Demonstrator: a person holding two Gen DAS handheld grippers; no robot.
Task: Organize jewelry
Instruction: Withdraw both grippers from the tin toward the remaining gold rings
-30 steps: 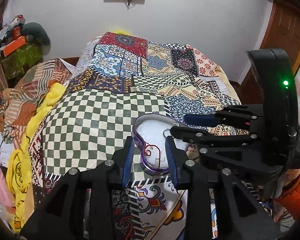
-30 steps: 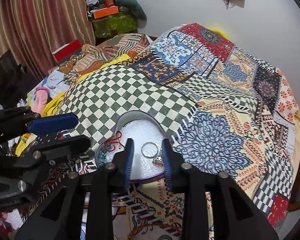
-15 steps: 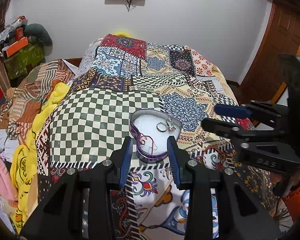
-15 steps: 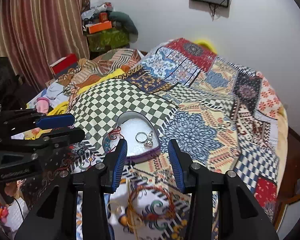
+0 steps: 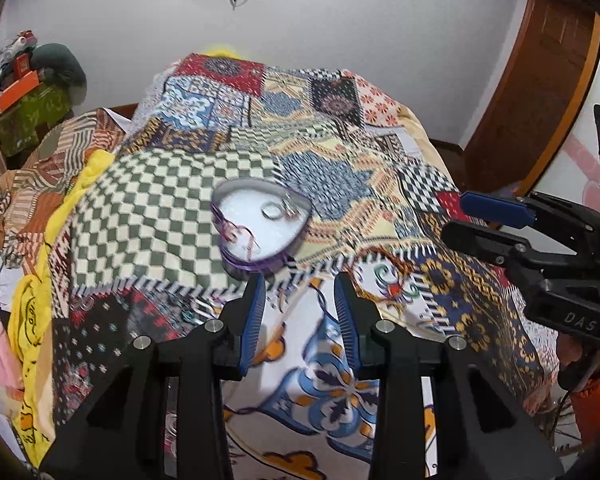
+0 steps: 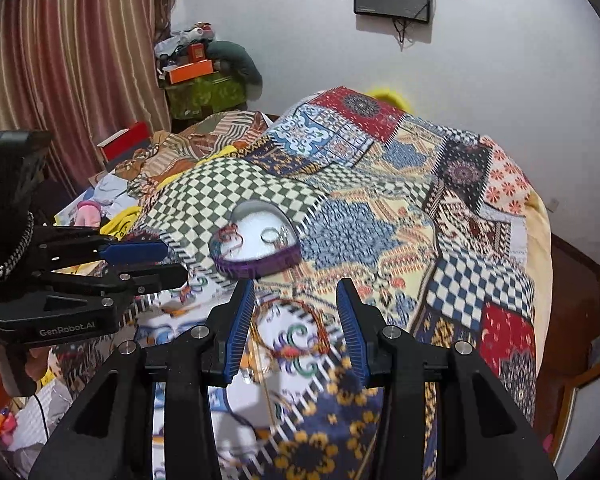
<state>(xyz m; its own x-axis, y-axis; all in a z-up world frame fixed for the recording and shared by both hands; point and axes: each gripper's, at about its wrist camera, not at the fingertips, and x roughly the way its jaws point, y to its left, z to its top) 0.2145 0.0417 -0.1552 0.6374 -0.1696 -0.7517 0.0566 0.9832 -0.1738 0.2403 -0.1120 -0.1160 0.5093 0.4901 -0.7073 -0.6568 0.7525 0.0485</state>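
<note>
patchwork printed bedspread (image 6: 380, 208): soft, yielding | purple heart-shaped tin box (image 6: 256, 240), frame centre: light, rigid, judged best taken by its rim | thin red-orange cord bracelet (image 6: 296, 332), lower centre between the parted, empty right gripper (image 6: 296, 322) fingers: limp, snaggable, pinched anywhere | left gripper (image 5: 300, 312): likewise spread, empty

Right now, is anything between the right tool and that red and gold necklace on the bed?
Nothing visible. The right tool hangs open right over the necklace, which lies loose on the quilt. The path on to the heart-shaped box just beyond also looks bare.
</note>
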